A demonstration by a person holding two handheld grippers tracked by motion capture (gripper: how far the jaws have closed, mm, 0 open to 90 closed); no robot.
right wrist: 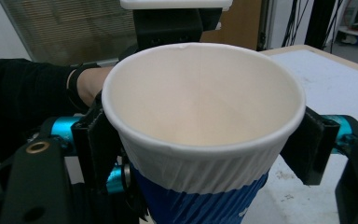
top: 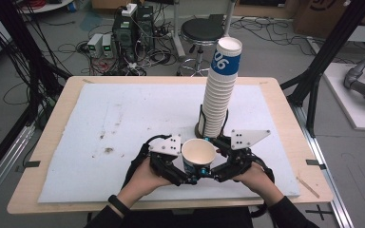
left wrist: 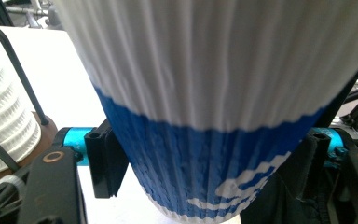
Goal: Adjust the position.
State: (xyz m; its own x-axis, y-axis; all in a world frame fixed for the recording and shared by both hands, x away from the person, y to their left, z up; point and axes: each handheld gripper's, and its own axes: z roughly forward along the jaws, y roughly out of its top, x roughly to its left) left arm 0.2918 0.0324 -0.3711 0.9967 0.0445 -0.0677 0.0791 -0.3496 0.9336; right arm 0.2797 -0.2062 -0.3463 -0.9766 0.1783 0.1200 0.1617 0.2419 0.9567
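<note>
Near the front edge of the tabletop (top: 43, 190), a little right of its middle, a single paper cup (top: 198, 154) stands upright with its open mouth up, held between the two tools. The left gripper (top: 186, 181) has its jaws pressed on the blue lower band of the cup, one jaw on each side, as the left gripper view shows. The right gripper (top: 204, 179) comes from the other side and, in the right gripper view, its two jaws sit against the cup wall just under the rim; whether they press hard I cannot tell, but they are closed onto the cup.

I judge that the step in hand is to pass or carry this cup with both tools. To do it well, one gripper should keep a soft grip, because the thin ribbed wall bends easily. The other should let go only when the first hold is sure. The cup should stay level, not tilted.

Farther back, toward the right half of the white mat (top: 123, 114), a tall stack of cups (top: 219, 90) rises from a round holder (top: 201, 124) with wire guides. The stack leans a little, so any move near it should be slow and from above.
</note>
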